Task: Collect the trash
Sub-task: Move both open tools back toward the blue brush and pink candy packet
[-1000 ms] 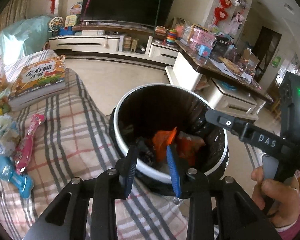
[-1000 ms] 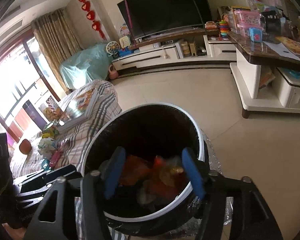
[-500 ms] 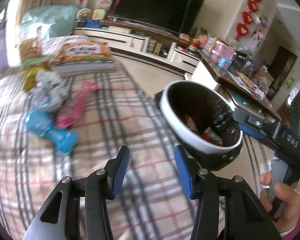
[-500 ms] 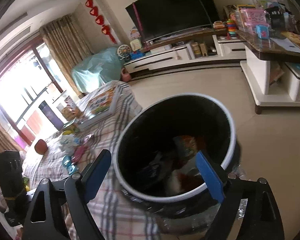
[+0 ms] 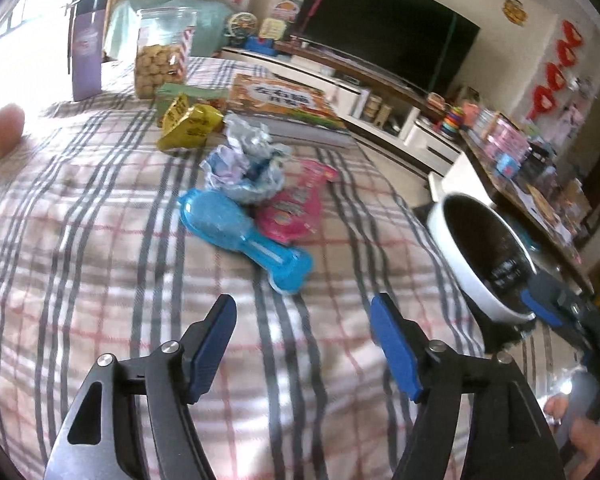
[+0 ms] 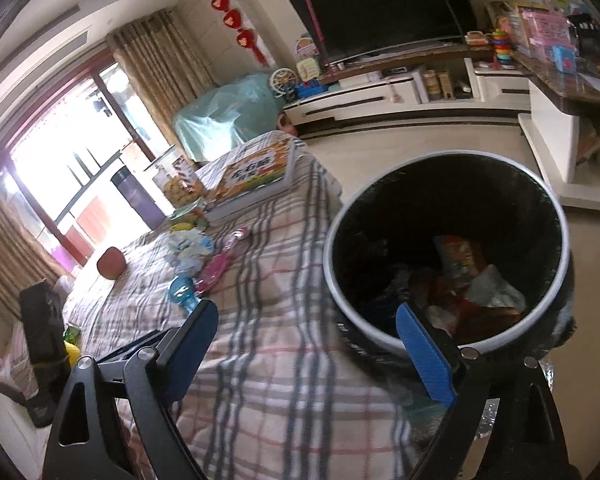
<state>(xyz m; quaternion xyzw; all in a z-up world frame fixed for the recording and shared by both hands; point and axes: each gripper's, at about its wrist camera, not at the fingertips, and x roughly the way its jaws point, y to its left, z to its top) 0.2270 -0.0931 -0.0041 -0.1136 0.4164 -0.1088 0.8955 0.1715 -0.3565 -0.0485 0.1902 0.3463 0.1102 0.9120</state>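
Trash pile point(image 5: 256, 176) mid-cloth, bare plaid around; bin point(image 6: 446, 256) at table edge; both grippers' jaws just opened, empty.

I see a cloth point(image 5: 100, 240) checked in pink and white with grey stripes. On it lie a translucent blue plastic piece point(image 5: 244, 236), a hot-pink wrapper point(image 5: 296, 208), a crumpled silver-blue wad point(image 5: 248, 164) and a yellow packet point(image 5: 188, 124). My bin point(image 6: 448, 264) is black inside with a white rim, holding orange and red wrappers point(image 6: 460, 268). The book cover point(image 5: 284, 100) is orange
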